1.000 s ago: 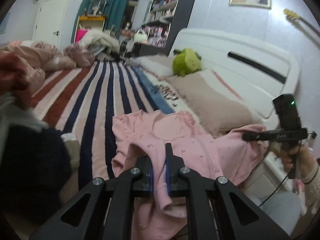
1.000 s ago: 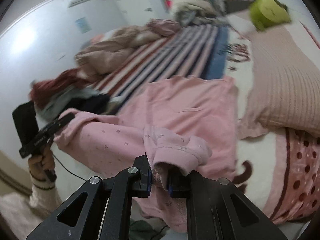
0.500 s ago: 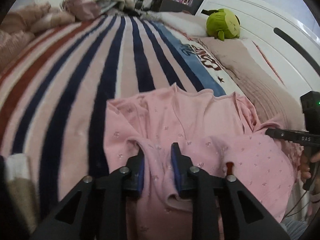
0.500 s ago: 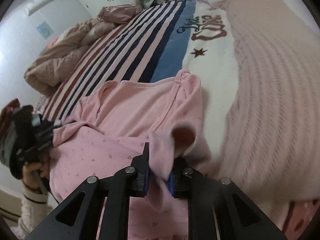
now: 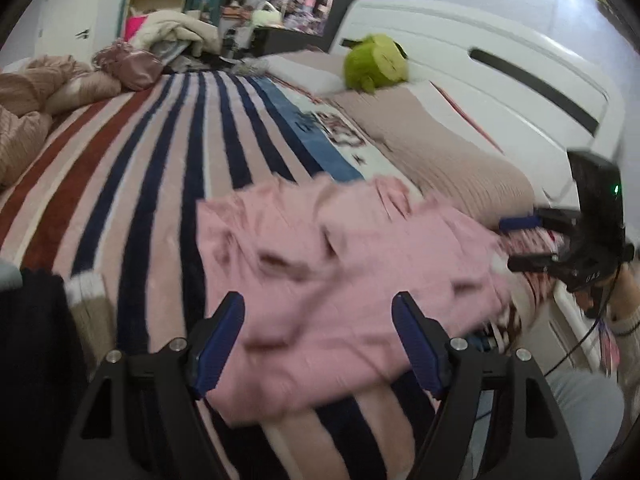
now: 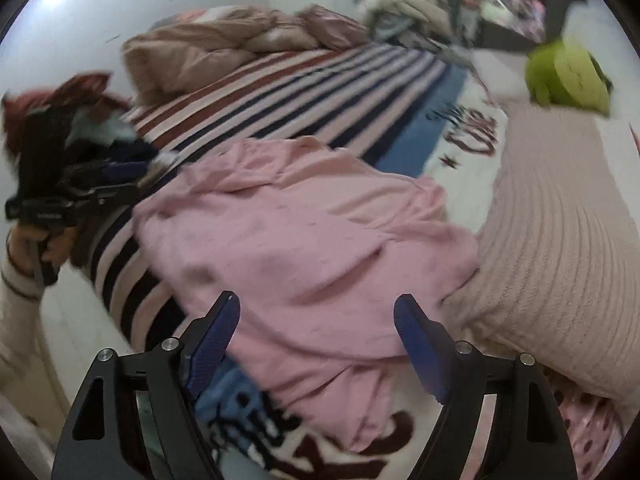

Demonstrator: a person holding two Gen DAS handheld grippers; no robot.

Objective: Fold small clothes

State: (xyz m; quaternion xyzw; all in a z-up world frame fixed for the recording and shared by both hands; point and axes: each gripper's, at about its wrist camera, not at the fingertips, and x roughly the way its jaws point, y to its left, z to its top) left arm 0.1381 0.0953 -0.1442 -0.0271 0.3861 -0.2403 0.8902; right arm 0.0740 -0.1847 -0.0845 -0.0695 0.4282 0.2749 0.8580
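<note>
Presently, step in hand: one fold of the pink garment [image 5: 340, 276] looks laid, both tools free of it; judged the pause between folds, not the finish
Garment, place: on the bed, across the striped blanket [image 5: 168, 160], its far side against the beige knit pillow [image 6: 560, 240]; lower hem near the bed's edge
Garment, state: doubled over on itself, upper layer rumpled, edges uneven; blur hides the finer creases; sleeves and collar cannot be told apart
Left gripper [image 5: 318, 344]: jaws spread wide, nothing between them; hovers over the near hem of the garment, apart from the cloth
Right gripper [image 6: 316, 344]: jaws likewise wide, empty; poised above the near part of the garment, beside the pillow
Other items: green plush toy [image 5: 376, 62] near the white headboard [image 5: 500, 80]; heap of dark and red clothes [image 6: 80, 120] at the blanket's left; crumpled pink-brown quilt [image 6: 224, 44] at the far side
Next move, judged: smooth the top layer flat; then take two matching points on one edge, one per tool, closing on both layers together; carry that edge across to halve the bundle
Care called for: grip cloth only, not the blanket pile beneath; keep both tools level so the fold lands square
</note>
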